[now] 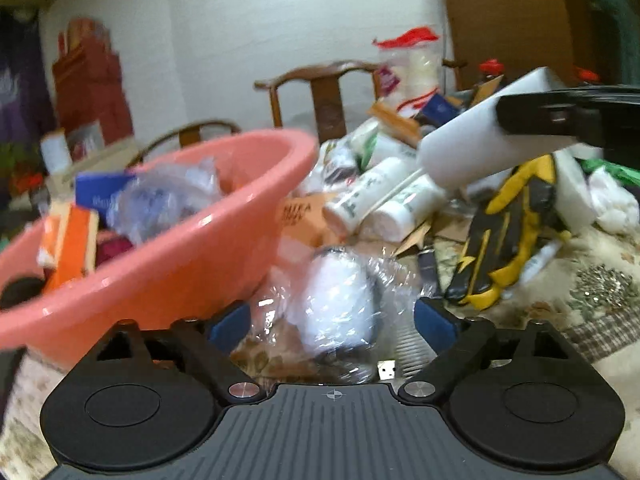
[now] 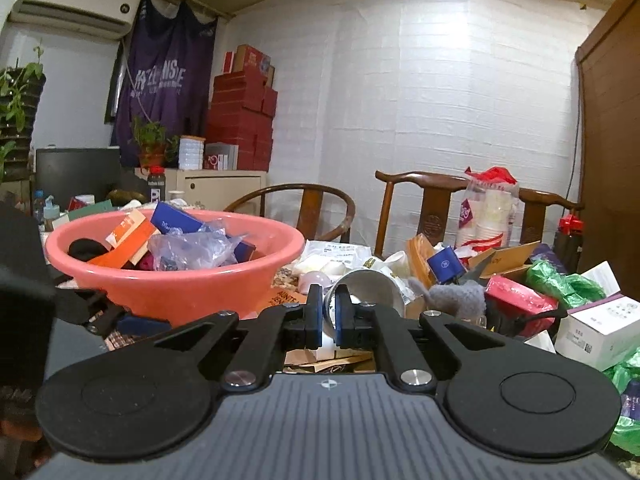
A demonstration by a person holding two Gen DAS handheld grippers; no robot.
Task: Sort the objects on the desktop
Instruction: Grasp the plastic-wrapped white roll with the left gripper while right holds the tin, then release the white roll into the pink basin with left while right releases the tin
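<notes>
A pink basin (image 1: 168, 248) holds boxes and a plastic bag; it also shows in the right wrist view (image 2: 176, 284). My left gripper (image 1: 332, 324) is open, its blue pads on either side of a white object wrapped in clear plastic (image 1: 340, 300) on the table. My right gripper (image 2: 328, 316) is shut on the rim of a white cup (image 2: 362, 292). In the left wrist view the right gripper (image 1: 500, 120) shows at the upper right, holding that white cup (image 1: 464, 152) tilted in the air above the clutter.
White tubes (image 1: 384, 200), a yellow-black glove (image 1: 504, 236), cardboard and bags crowd the patterned tablecloth (image 1: 600, 308). Wooden chairs (image 2: 424, 208) stand behind the table. A red box (image 2: 520, 300), a white box (image 2: 600, 328) and green bags (image 2: 568, 280) lie at right.
</notes>
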